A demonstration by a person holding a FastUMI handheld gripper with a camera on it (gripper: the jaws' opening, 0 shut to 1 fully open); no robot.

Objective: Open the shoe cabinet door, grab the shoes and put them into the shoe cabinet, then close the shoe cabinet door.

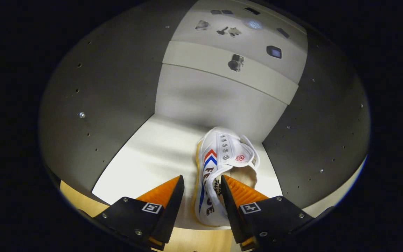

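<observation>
Shoe (219, 164): one white canvas sneaker with red and blue chevron stripes on its side, a row of metal eyelets, a tongue bearing a small red emblem, and a pale yellowish sole edge. It lies on the cabinet shelf (152, 157), toe end pointing toward the back panel, heel end toward the open front.

Gripper (202, 184): its two fingers are spread apart, with the shoe's near side wall and collar in the gap between them. The right finger sits over the shoe's opening, at or inside the collar; the left finger stands off the shoe's outer side with a visible strip of shelf between. Whether the right finger touches the canvas cannot be told. Not pinching the shoe.

Shoe cabinet, interior: pale, glossy shelf beneath the shoe, catching bright light to the shoe's left. Grey side panels (93, 105) rise on either side of the shoe, each dotted with rows of small shelf-pin holes and a few metal fittings. Back panel (215, 101) stands just beyond the shoe's toe, pale and plain.

Above the shoe: a pale horizontal rail (201, 63) crosses over the back panel, and a small metal fitting (235, 63) is fixed to it. Higher up is a light surface with several small dark shapes, too distorted to identify.

Near the shoe's heel: the shelf's front edge, with a light wood-coloured surface (79, 199) showing below and beside it
</observation>
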